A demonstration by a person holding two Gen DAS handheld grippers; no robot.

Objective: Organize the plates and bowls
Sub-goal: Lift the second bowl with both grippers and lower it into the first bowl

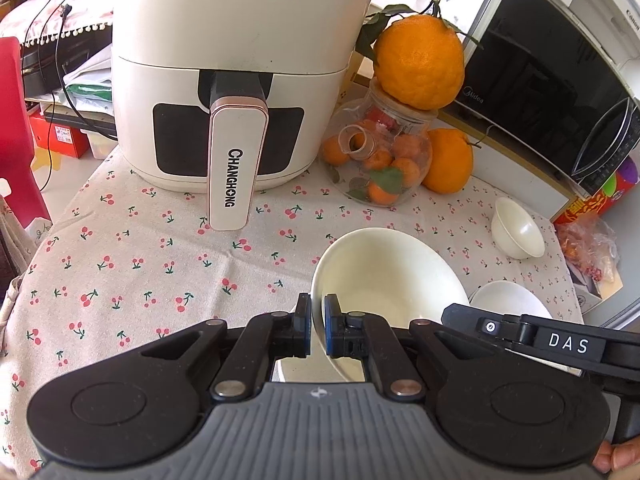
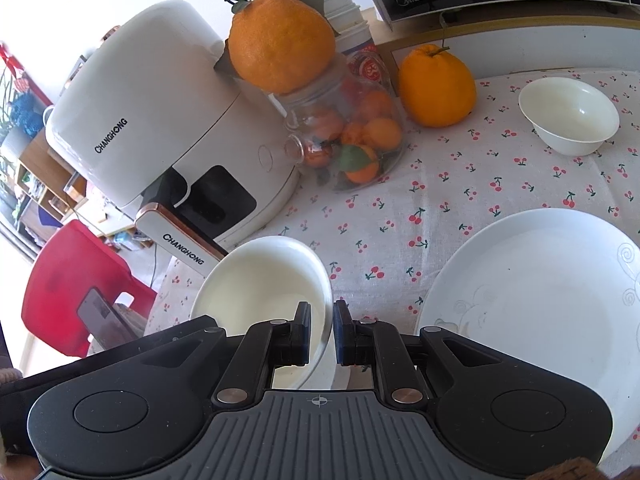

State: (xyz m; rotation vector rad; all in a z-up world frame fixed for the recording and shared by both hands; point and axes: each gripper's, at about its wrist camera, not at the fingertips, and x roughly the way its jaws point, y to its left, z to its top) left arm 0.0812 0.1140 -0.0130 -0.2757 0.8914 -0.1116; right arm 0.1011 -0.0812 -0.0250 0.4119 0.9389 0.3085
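A white bowl (image 1: 388,276) is tilted above the cherry-print tablecloth. My left gripper (image 1: 317,328) is shut on its left rim. The same bowl (image 2: 260,292) shows in the right wrist view, where my right gripper (image 2: 322,330) is shut on its right rim. A large white plate (image 2: 532,304) lies flat to the right of the bowl; it also shows in the left wrist view (image 1: 508,298), partly behind the right gripper's arm. A small white bowl (image 2: 568,118) stands upright at the far right, also seen in the left wrist view (image 1: 518,234).
A white air fryer (image 1: 236,76) stands at the back, its handle (image 1: 234,168) pointing forward. A glass jar of oranges (image 1: 380,160) has a big orange (image 1: 420,60) on top and another (image 1: 448,162) beside it. A black microwave (image 1: 552,88) sits back right. A red chair (image 2: 76,292) stands left.
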